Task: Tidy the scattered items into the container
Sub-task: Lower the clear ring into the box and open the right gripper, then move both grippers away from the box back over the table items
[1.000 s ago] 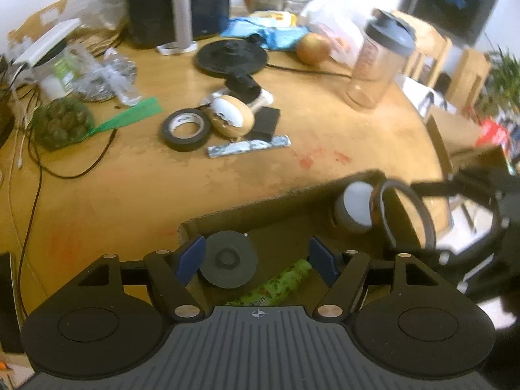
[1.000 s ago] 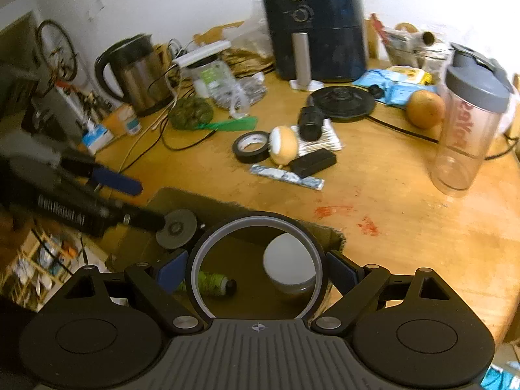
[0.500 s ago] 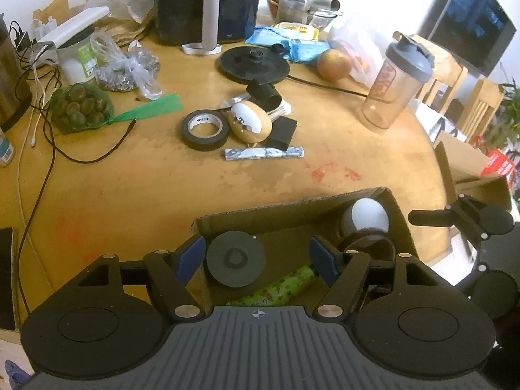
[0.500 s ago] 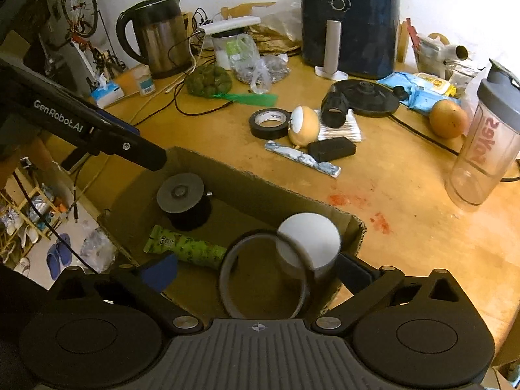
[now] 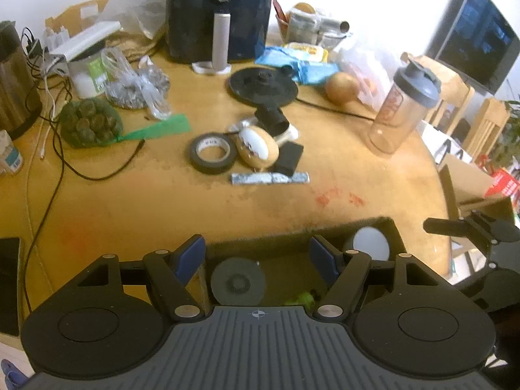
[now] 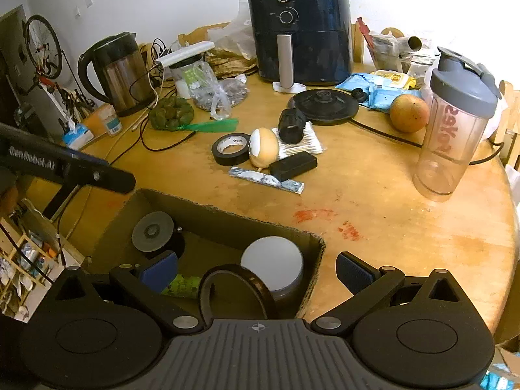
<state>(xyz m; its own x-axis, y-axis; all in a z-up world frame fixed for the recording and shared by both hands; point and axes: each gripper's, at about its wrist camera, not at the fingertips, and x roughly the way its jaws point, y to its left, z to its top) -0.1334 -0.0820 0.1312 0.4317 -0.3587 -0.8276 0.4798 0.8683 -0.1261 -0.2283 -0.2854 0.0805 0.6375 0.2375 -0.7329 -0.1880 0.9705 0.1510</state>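
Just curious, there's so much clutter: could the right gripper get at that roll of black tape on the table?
Probably yes. The right gripper is open and empty over the cardboard box, and bare table lies between box and black tape roll. The egg-shaped wooden thing leans against its far side.

Right gripper (image 6: 256, 271) jaws wide apart; left gripper (image 5: 258, 256) half-open

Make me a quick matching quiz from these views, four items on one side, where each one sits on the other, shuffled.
Items:
1. white round lid
2. black tape roll
3. shaker bottle
4. kettle

Places:
A. far left of the table, by the cables
B. inside the cardboard box
C. right side of the table, upright
D. mid-table, against the tan egg-shaped item

Pairs: 1-B, 2-D, 3-C, 4-A
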